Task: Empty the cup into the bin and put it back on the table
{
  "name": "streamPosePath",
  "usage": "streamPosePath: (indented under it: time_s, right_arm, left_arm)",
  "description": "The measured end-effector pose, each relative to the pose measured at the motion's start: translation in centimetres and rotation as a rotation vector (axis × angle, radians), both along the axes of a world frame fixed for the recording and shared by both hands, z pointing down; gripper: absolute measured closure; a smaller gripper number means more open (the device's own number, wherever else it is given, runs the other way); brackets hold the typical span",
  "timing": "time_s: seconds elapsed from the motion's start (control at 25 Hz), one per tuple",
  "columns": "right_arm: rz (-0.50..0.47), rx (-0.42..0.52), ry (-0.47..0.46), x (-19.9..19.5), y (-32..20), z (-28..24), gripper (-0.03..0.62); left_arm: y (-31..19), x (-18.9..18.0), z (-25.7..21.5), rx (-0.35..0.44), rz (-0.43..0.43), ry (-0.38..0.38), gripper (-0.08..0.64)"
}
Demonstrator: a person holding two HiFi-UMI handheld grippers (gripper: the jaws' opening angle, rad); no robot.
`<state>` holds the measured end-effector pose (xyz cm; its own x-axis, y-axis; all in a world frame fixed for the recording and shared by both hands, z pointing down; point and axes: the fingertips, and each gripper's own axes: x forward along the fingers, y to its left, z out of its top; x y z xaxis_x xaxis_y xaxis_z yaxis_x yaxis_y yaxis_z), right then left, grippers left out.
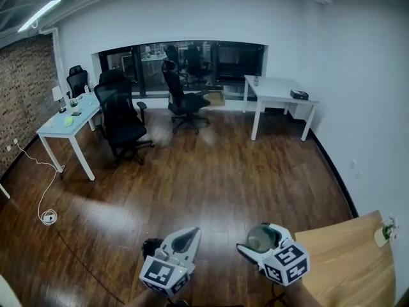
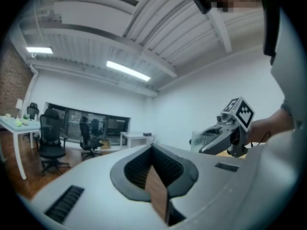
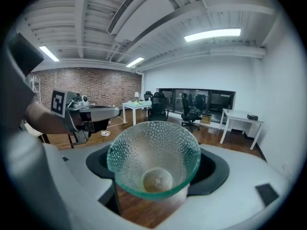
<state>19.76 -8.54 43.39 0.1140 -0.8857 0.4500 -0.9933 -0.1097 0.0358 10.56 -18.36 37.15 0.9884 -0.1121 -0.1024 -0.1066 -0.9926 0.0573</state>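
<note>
A clear, dimpled glass cup (image 3: pixel 153 162) sits between the jaws of my right gripper (image 3: pixel 154 195), mouth towards the camera, and I see nothing inside it. In the head view, the right gripper (image 1: pixel 259 242) holds the cup (image 1: pixel 261 237) over the wooden floor, just left of the wooden table (image 1: pixel 348 261). My left gripper (image 1: pixel 192 234) hangs beside it to the left, its jaws together and holding nothing. From the left gripper view, the cup (image 2: pixel 202 139) shows in the right gripper (image 2: pixel 213 140) ahead and to the right.
A small green-and-white thing (image 1: pixel 383 232) stands at the wooden table's edge by the wall. White desks (image 1: pixel 67 123) (image 1: pixel 278 91) and black office chairs (image 1: pixel 121 117) (image 1: pixel 182 98) stand at the room's far side. A white cable (image 1: pixel 45 197) lies on the floor at the left.
</note>
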Motion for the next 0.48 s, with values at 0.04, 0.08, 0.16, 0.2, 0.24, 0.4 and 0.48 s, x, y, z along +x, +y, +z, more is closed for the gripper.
streamPosePath:
  time_s: [0.04,0.08,0.16,0.2,0.24,0.4,0.48]
  right_arm:
    - [-0.022,-0.006,0.002,-0.4,-1.3,0.1,0.183]
    - [-0.043,-0.012,0.003,-0.9,-2.7,0.3,0.183]
    - [-0.083,-0.018,0.003,-1.7,-5.6,0.5,0.183]
    - [-0.102,-0.022,0.003,-2.1,-7.0,0.5,0.183]
    - [-0.120,-0.026,0.004,-2.6,-8.4,0.4,0.183]
    - [-0.180,-0.034,0.007,-4.3,-13.3,0.6,0.184]
    - [-0.206,-0.038,0.001,-5.3,-15.8,0.8,0.184]
  left_arm:
    - [-1.3,-0.7,0.2,-0.005,-0.024,0.002,0.568]
    - [-2.6,-1.5,0.3,-0.009,-0.047,0.004,0.568]
    - [-5.3,-3.0,0.3,-0.011,-0.092,0.005,0.569]
    - [-6.6,-3.7,0.3,-0.012,-0.113,0.003,0.568]
    - [-7.8,-4.3,0.2,-0.011,-0.131,0.000,0.568]
    - [-11.8,-7.0,0.3,0.001,-0.188,-0.009,0.568]
    - [-14.0,-8.4,0.2,0.005,-0.226,-0.015,0.568]
